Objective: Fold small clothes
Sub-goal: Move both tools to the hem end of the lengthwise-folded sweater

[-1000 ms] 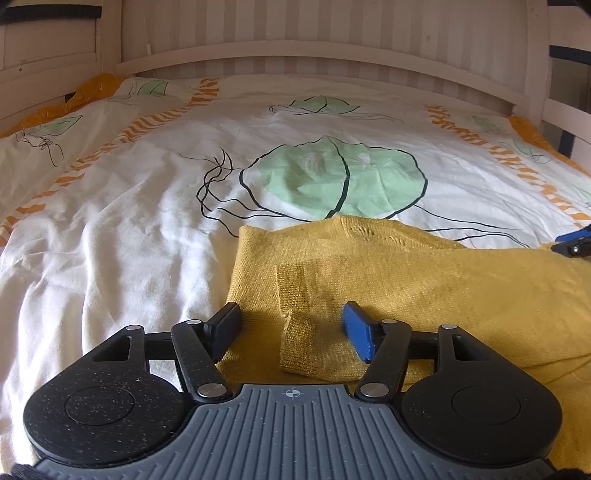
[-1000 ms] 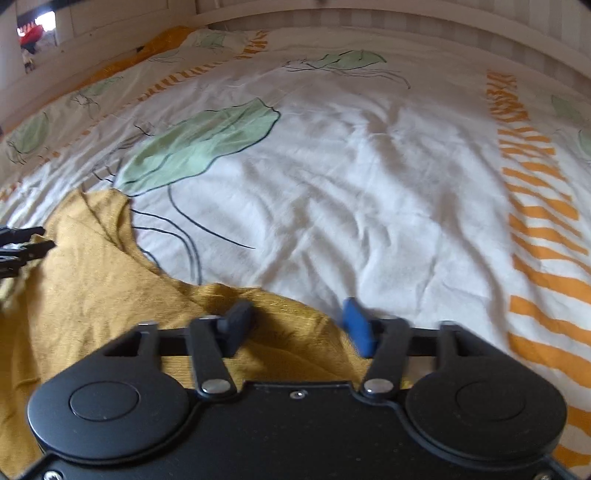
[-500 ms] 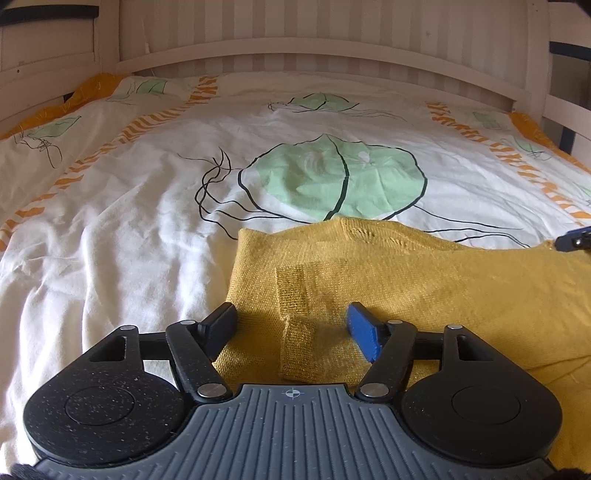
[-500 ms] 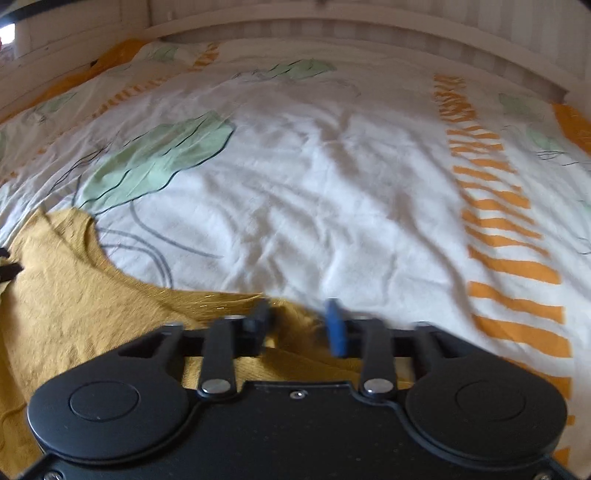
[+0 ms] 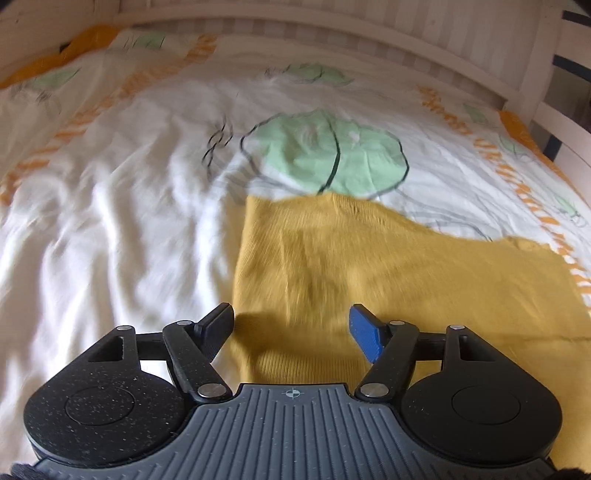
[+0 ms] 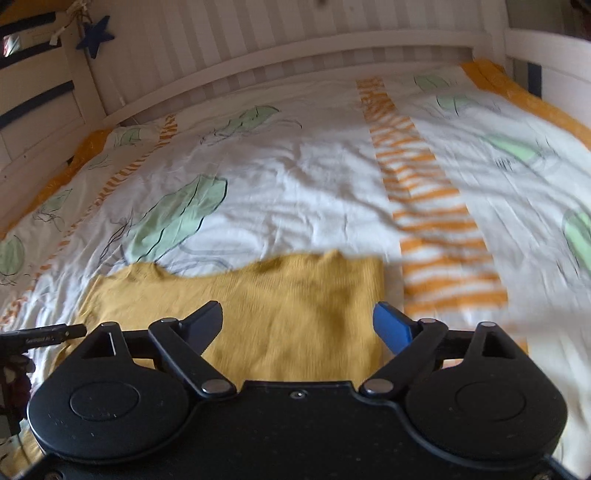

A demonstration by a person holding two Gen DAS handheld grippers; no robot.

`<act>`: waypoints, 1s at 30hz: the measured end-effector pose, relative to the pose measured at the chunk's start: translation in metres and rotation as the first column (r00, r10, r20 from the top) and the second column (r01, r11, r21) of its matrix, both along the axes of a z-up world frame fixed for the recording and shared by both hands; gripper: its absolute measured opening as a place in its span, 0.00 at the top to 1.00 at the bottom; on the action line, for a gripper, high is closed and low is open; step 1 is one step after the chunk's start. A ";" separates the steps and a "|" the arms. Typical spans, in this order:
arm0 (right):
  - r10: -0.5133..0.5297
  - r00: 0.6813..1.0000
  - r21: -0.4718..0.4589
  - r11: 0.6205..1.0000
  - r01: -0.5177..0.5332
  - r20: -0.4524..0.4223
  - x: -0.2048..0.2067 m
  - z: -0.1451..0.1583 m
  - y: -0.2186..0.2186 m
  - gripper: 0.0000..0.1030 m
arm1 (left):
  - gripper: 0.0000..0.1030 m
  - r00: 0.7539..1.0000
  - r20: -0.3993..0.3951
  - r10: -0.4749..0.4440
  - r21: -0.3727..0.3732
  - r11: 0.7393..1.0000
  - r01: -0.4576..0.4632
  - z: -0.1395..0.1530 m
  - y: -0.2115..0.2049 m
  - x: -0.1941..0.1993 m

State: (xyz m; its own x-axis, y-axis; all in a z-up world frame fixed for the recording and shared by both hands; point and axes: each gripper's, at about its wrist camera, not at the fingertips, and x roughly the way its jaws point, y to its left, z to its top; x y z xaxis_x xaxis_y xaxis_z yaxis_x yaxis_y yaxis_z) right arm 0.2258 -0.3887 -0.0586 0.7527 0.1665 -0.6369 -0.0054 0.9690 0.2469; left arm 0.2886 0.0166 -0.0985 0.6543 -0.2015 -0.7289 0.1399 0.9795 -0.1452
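Note:
A mustard-yellow knit garment (image 5: 388,266) lies flat on the bed, its side parts folded in to a rough rectangle. It also shows in the right wrist view (image 6: 295,299). My left gripper (image 5: 291,326) is open and empty, raised above the garment's near left part. My right gripper (image 6: 297,326) is open and empty, raised above the garment's near right part. The tip of the left gripper (image 6: 44,338) shows at the left edge of the right wrist view. Both views are blurred by motion.
The bed cover (image 5: 110,221) is white with green leaf prints (image 5: 325,158) and orange striped bands (image 6: 428,206). A white slatted bed frame (image 6: 295,48) runs along the far side. A blue star (image 6: 96,35) hangs on the rail at the far left.
Both grippers have lifted up and drawn back from the garment. The right jaws, narrowed on the garment's edge half a second ago, have opened wide and let the cloth go.

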 end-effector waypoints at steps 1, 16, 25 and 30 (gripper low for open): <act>-0.001 1.000 0.016 1.000 0.002 -0.021 -0.011 -0.001 0.000 0.11 | 0.35 1.000 -0.002 0.001 -0.008 1.000 -0.001 0.005 0.004 -0.009; -0.010 0.972 0.149 0.988 0.046 -0.233 -0.131 -0.008 0.003 0.10 | 0.35 0.994 -0.107 0.002 -0.037 0.999 -0.006 0.029 0.056 -0.151; -0.003 0.935 0.203 0.976 0.080 -0.354 -0.172 -0.020 0.004 0.08 | 0.35 0.981 -0.188 -0.046 -0.040 0.998 0.039 0.020 0.067 -0.187; 0.012 0.929 0.177 0.983 0.057 -0.369 -0.186 -0.026 0.008 0.08 | 0.35 0.978 -0.198 -0.067 -0.010 0.998 0.066 0.015 0.068 -0.198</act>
